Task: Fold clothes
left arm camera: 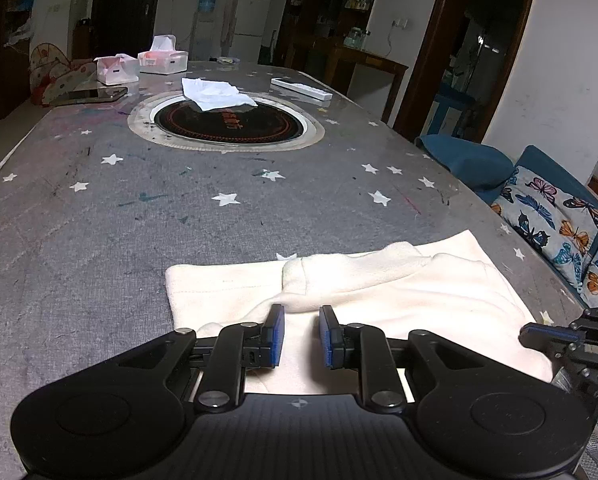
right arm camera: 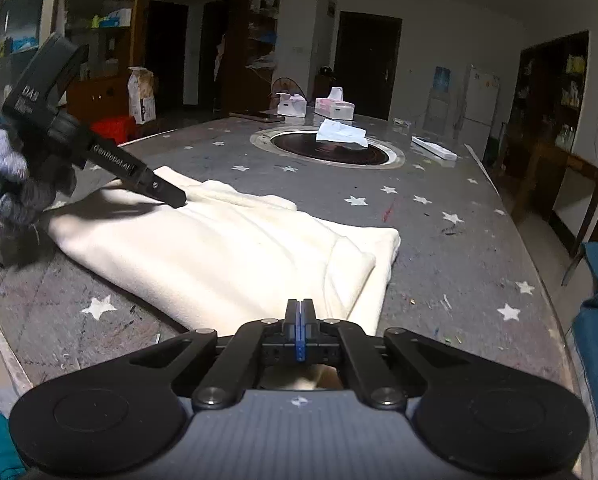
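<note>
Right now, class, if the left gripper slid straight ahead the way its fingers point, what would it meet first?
The left gripper, fingers apart, hovers over the cream garment. Straight ahead it would probably meet the raised folded ridge of that garment first, though its height above the cloth is unclear.

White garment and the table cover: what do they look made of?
Garment: likely fleece or thick knit, matte and fuzzy, with soft rounded folds. Table cover: looks like woven grey fabric with printed white stars; a fine weave texture shows, stained with ink marks.

White walls [right arm camera: 431, 12], dark doors [right arm camera: 367, 64], fridge [left arm camera: 251, 20]
</note>
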`<act>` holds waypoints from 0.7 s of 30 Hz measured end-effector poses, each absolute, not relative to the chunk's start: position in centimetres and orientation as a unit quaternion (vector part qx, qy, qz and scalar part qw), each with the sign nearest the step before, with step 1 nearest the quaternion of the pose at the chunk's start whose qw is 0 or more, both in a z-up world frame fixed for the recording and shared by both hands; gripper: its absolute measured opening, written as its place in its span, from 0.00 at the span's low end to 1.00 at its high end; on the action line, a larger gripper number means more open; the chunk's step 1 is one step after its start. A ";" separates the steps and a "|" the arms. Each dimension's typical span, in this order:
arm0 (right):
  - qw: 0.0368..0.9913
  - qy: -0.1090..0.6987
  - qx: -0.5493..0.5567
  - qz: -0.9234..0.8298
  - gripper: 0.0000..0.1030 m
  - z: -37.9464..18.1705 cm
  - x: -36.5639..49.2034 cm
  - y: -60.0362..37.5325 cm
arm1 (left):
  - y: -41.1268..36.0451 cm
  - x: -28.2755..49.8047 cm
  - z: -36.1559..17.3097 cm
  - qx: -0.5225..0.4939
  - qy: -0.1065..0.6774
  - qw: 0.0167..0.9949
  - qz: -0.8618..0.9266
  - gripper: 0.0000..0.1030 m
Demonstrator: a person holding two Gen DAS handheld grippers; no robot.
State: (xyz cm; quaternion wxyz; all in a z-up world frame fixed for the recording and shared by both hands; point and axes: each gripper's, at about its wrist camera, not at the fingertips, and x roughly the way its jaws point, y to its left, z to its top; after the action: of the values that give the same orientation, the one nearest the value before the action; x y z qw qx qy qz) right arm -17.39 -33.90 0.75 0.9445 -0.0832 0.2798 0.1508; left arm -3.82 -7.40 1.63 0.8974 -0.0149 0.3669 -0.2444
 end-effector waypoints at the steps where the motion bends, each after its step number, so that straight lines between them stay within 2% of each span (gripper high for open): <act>1: 0.944 0.280 -0.082 0.152 0.00 1.0 -17.0 -33.8 | -7.4 -3.9 1.6 -0.014 0.366 0.898 -0.244 0.21; 5: 0.944 0.279 -0.076 0.159 0.01 1.8 -15.6 -33.5 | -7.7 -4.5 2.1 -0.010 0.358 0.899 -0.251 0.27; 12: 0.941 0.277 -0.079 0.178 0.05 3.0 -12.9 -32.3 | -7.7 -7.5 4.0 -0.008 0.331 0.904 -0.271 0.27; 21: 0.935 0.313 -0.065 0.153 0.06 1.4 -8.8 -32.4 | -6.2 -9.7 2.8 -0.007 0.348 0.901 -0.260 0.27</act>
State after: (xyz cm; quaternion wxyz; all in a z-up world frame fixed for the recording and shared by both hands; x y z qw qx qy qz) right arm -8.77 -32.38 1.44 0.9352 -0.0651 0.3128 0.1529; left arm -9.67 -6.20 2.77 0.9007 -0.0066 0.3476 -0.2605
